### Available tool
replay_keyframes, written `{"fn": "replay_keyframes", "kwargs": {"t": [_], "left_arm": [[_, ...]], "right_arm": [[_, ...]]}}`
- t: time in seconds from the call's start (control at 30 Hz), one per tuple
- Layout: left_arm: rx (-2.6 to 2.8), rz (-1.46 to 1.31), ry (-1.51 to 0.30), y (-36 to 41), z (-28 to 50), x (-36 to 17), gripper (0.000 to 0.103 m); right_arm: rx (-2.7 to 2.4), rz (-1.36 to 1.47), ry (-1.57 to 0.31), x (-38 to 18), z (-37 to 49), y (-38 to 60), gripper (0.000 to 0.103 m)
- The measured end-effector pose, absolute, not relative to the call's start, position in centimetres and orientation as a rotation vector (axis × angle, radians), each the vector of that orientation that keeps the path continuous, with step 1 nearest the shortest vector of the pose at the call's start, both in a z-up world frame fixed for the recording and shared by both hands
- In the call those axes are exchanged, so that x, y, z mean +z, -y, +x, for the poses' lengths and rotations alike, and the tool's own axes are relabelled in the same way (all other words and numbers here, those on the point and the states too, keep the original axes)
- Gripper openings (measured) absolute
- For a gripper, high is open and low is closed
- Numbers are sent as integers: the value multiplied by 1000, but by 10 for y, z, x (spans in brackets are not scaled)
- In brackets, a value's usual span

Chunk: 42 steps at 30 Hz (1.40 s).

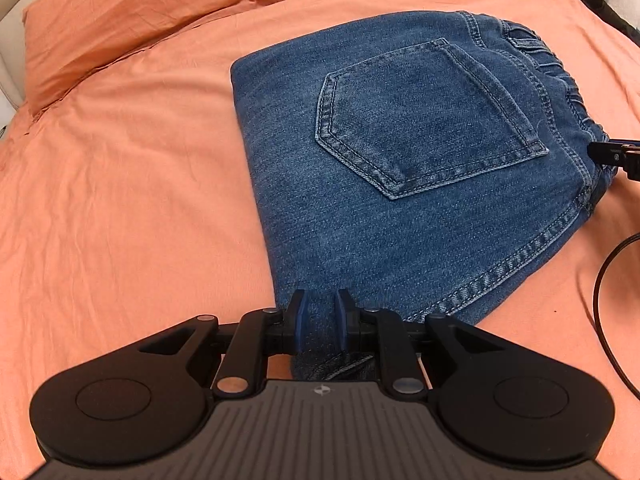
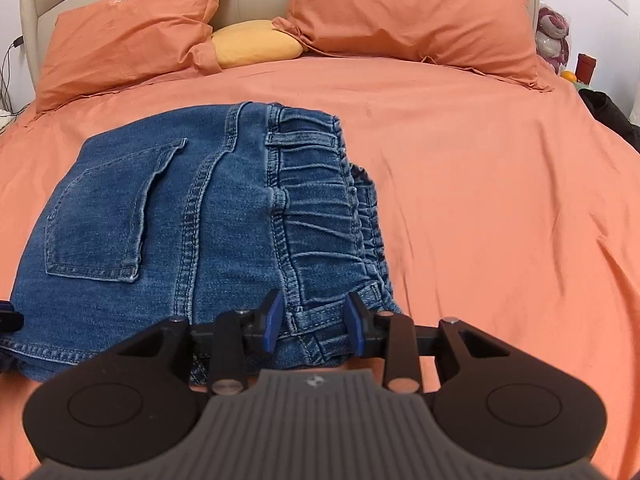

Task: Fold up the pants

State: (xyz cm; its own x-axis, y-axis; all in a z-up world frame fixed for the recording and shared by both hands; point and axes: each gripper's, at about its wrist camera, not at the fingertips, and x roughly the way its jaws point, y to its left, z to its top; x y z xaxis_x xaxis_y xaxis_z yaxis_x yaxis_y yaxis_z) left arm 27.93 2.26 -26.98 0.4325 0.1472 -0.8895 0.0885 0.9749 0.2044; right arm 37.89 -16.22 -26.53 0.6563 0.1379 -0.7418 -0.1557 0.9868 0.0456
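We have the jeans point(image 1: 400, 184) folded into a compact packet on the bed point(image 1: 120, 208), back pocket point(image 1: 424, 120) facing up and the elastic waistband point(image 2: 320, 208) along its right side. The left tool point(image 1: 319, 320) sits at the near left corner, its blue pads a little apart with denim between them, not pinching. The right tool point(image 2: 314, 320) straddles the near end of the waistband, its pads wider apart and likewise not clamped.

The folding looks nearly done to us, so the step in hand is probably letting go and tidying. To do it well, we should draw both tools straight back and low, so no pad snags a belt loop point(image 2: 280, 196) or drags the top layer askew. If the near hem point(image 1: 500, 276) lifts, we press it flat rather than re-grip. The pillows point(image 2: 400, 16) are well apart and no obstacle.
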Motion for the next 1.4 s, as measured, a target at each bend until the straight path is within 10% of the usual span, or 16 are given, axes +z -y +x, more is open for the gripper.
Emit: {"fn": "replay_keyframes", "kwargs": {"t": [0.17, 0.3, 0.93, 1.07, 1.4], "left_arm": [[17, 133, -1088, -46, 268, -240, 35], [-29, -19, -1010, -80, 272, -219, 73], [-101, -488, -1019, -150, 391, -282, 82], [-136, -491, -1033, -147, 391, -283, 81], [-130, -347, -1000, -120, 381, -261, 32]], "right_arm": [[156, 140, -845, -251, 364, 186, 41], [152, 419, -821, -252, 351, 219, 69], [203, 849, -859, -323, 394, 237, 72], [194, 837, -843, -326, 402, 230, 64], [180, 772, -833, -314, 400, 224, 40]]}}
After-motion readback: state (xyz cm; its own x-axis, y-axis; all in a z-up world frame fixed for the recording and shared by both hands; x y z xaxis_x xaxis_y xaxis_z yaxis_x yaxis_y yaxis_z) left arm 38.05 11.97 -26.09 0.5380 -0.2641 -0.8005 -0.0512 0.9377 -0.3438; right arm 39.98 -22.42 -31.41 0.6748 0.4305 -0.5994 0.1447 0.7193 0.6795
